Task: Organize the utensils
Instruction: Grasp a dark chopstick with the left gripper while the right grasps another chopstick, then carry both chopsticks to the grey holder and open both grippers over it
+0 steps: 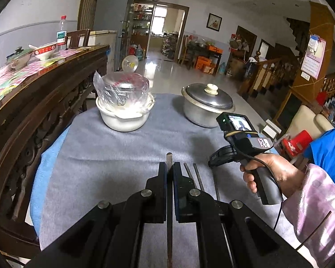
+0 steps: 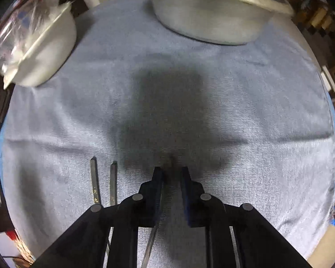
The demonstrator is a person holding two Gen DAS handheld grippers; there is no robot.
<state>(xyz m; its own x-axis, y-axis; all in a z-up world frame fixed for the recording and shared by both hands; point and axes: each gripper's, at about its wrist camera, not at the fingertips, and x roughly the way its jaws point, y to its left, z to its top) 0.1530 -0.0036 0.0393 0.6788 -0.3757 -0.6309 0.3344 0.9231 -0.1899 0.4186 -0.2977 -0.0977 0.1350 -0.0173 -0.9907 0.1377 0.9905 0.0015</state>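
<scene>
both pairs of fingers show in their own wrist views: the left gripper (image 1: pixel 170 167) has its fingers (image 1: pixel 162 174) clenched on one dark chopstick (image 1: pixel 169 159), whose squared tip pokes out just past the fingertips while the rest of the thin shaft runs back between the black linkages. in the right wrist view the right gripper (image 2: pixel 171 170) points down at the grey cloth (image 2: pixel 234 102) on the counter, its fingers (image 2: pixel 185 178) standing a little apart; a second chopstick (image 2: pixel 153 239) slants beside the left finger, and through the blur i cannot tell whether the pads press on it. two more chopsticks (image 2: pixel 95 178) lie side by side on the cloth just left of that gripper, dark and square-ended, one bearing small pale characters. from the left wrist the same pair (image 1: pixel 194 174) lies just right of the clenched fingers, near a hand (image 1: pixel 272 174) in a pink sleeve (image 1: pixel 319 205) that holds the right gripper's handle. farther back on the cloth stand a white pot (image 1: pixel 122 118) with plastic-wrapped bowls on top and a lidded metal pot (image 1: pixel 203 107), well apart from the chopsticks
</scene>
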